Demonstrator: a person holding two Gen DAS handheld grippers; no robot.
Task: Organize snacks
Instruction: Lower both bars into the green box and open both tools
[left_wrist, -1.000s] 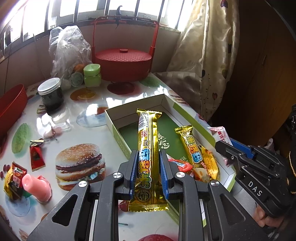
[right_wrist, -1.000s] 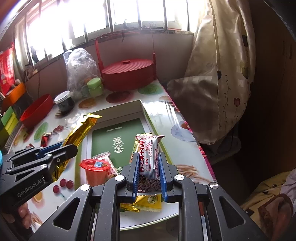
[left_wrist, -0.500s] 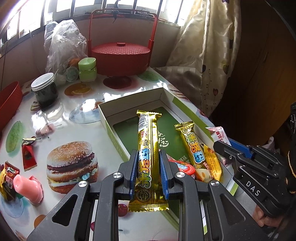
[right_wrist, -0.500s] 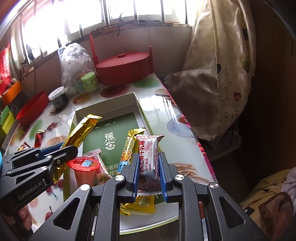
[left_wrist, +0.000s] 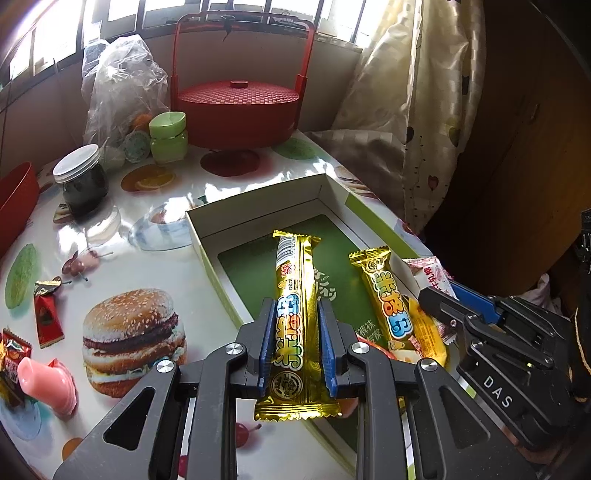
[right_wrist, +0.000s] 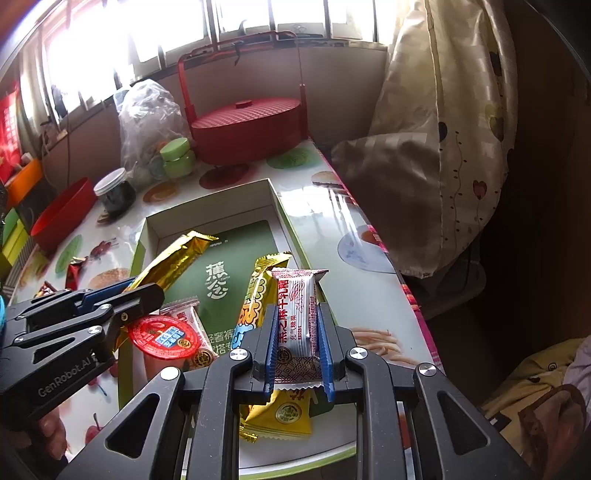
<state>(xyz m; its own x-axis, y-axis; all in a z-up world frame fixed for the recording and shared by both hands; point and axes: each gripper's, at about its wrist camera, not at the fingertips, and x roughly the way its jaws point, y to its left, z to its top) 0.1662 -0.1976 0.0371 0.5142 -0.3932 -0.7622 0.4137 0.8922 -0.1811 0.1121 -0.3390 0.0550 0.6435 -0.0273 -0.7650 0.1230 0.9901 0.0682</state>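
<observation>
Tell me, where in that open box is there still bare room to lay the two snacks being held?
The far half of the box is bare: green floor between its back wall and the tips of the lying gold bar. The near end is crowded with a red-lidded jelly cup, small packets and both jaws' loads. Outside, the tabletop right of the box is free.

My left gripper (left_wrist: 297, 328) is black with blue pads and holds a shiny gold snack bar (left_wrist: 295, 321) lettered in blue and white. My right gripper (right_wrist: 297, 332), the same black and blue, holds a white wrapper (right_wrist: 299, 314) printed in red. The box (left_wrist: 258, 195) is white-walled with a green floor. The tablecloth (left_wrist: 147, 266) is white, patterned with burgers and fruit. The lidded basket (left_wrist: 236, 107) is red, the curtain (left_wrist: 424, 110) cream with hearts.
</observation>
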